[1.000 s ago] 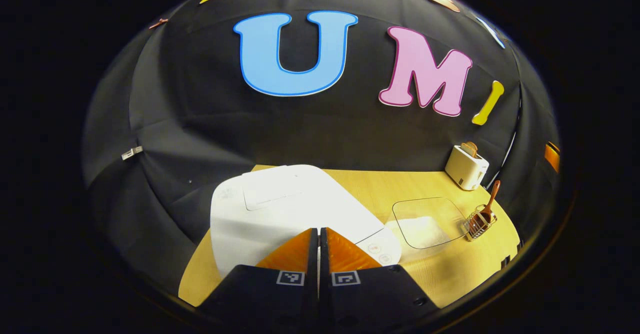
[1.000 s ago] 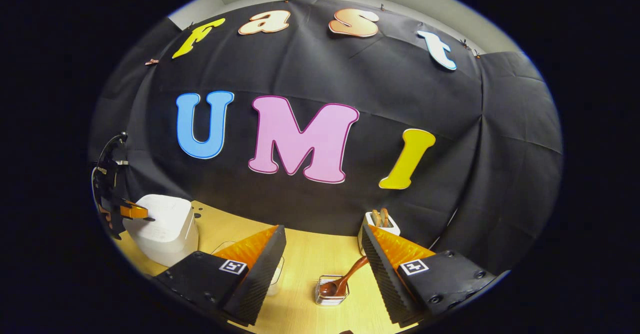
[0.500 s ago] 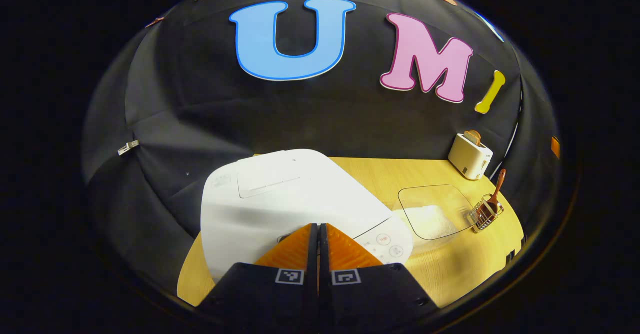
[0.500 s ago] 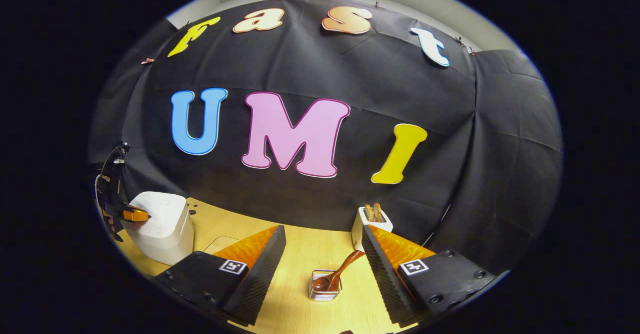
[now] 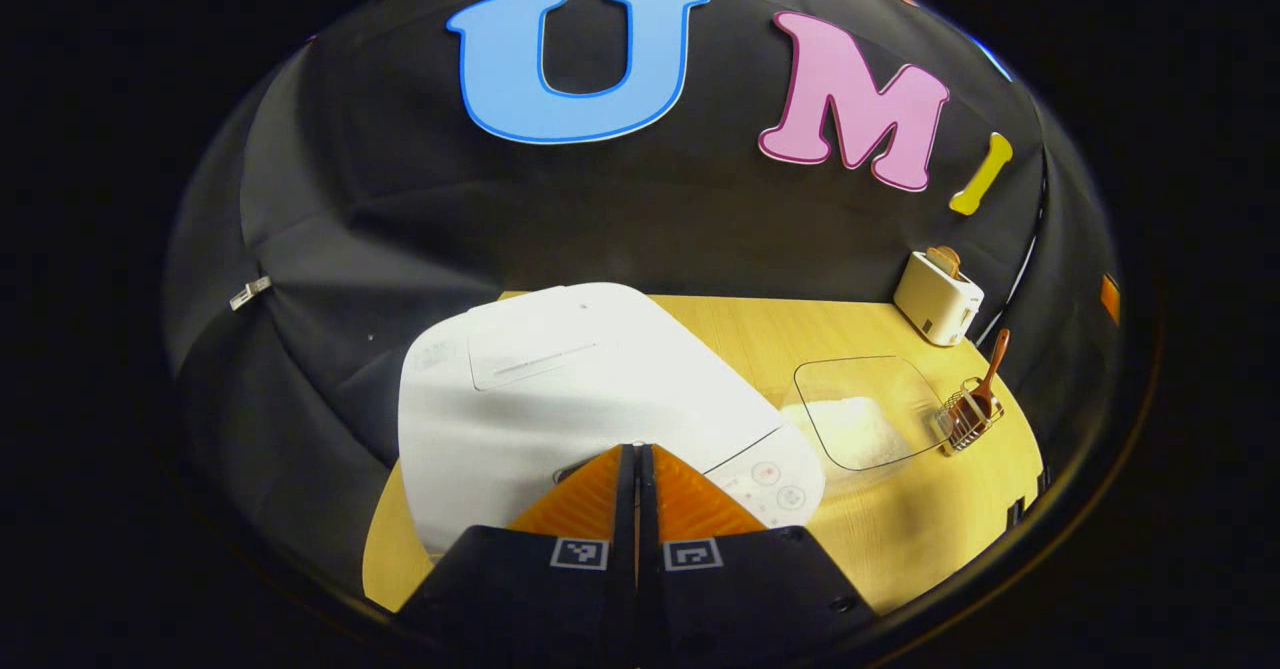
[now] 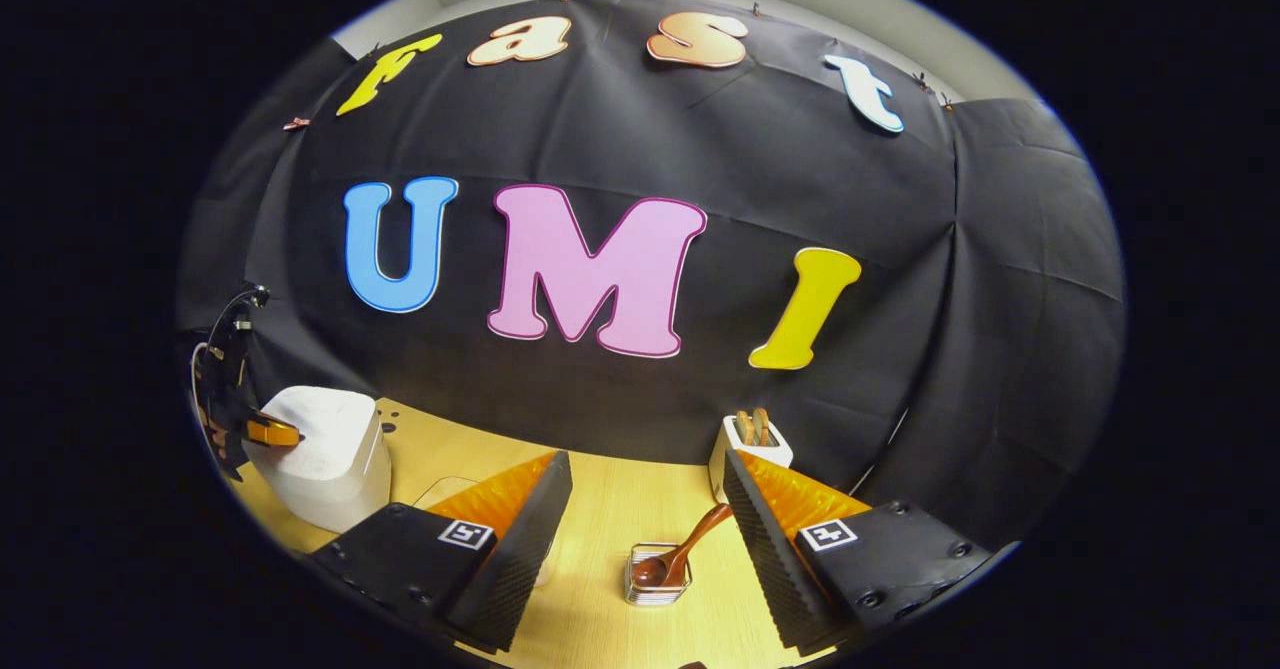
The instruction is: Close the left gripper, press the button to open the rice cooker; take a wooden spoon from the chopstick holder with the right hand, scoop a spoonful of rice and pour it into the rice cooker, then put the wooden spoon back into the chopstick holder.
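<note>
Wooden table (image 5: 900, 539): rice cooker (image 5: 560, 389) lid is down under the closed left gripper (image 5: 637, 454); beside it, wooden spoon (image 6: 690, 549) waits untouched before the open right gripper (image 6: 650, 509).

A white toaster (image 5: 937, 298) holding toast stands at the wooden table's (image 5: 760, 329) far edge.

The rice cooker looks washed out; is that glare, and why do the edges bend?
Left gripper view: the cooker top is overexposed, detail lost; the table edge curves from fisheye distortion. Right gripper view: cooker smaller, bright, the wall bulges likewise.
</note>
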Motion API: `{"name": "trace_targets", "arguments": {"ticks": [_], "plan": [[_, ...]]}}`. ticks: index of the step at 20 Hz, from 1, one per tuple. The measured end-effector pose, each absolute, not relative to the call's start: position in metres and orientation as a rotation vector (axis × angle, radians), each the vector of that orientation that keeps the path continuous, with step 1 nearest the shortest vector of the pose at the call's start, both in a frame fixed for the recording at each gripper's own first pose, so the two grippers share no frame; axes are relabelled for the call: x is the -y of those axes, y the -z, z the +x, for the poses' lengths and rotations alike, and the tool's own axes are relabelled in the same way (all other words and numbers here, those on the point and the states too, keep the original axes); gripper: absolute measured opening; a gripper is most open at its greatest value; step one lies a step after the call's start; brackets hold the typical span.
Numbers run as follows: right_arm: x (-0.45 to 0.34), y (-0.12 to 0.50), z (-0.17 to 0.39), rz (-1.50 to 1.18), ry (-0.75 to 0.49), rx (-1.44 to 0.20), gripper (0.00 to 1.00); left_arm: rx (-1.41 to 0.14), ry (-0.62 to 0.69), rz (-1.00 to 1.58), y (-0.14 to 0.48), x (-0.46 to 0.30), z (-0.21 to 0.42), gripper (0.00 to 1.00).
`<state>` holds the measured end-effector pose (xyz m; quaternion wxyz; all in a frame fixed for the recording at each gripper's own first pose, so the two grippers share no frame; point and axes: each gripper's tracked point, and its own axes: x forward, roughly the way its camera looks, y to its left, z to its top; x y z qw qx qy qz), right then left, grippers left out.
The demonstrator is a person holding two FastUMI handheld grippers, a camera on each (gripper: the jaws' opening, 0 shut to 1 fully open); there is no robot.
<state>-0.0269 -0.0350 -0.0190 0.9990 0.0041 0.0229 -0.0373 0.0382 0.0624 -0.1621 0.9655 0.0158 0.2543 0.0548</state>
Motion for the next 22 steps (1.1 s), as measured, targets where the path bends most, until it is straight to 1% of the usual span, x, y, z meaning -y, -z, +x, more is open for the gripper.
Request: {"name": "trace_targets", "arguments": {"ticks": [5,9,10,11,12,15,18,22], "plan": [[0.035,0.019,-0.027,0.017,0.080,-0.044,0.95,-0.544,-0.091,0.001,0.163,-0.063,0.039,0.06],[0.035,0.017,-0.026,0.021,0.084,-0.035,0.95,-0.600,-0.055,-0.146,0.161,-0.062,0.040,0.06],[0.036,0.016,-0.026,0.024,0.085,-0.032,0.90,-0.627,-0.044,-0.192,0.162,-0.062,0.039,0.06],[0.035,0.016,-0.026,0.027,0.084,-0.030,0.95,-0.654,-0.028,-0.218,0.160,-0.061,0.038,0.06],[0.034,0.016,-0.026,0.029,0.082,-0.031,0.95,-0.669,-0.016,-0.226,0.161,-0.062,0.038,0.06],[0.031,0.017,-0.025,0.027,0.073,-0.031,0.95,-0.681,0.010,-0.180,0.163,-0.065,0.041,0.06],[0.030,0.016,-0.024,0.025,0.070,-0.029,0.95,-0.680,-0.023,-0.180,0.153,-0.065,0.043,0.06],[0.033,0.017,-0.024,0.028,0.071,-0.030,0.95,-0.594,-0.035,-0.080,0.118,-0.065,0.048,0.06]]}}
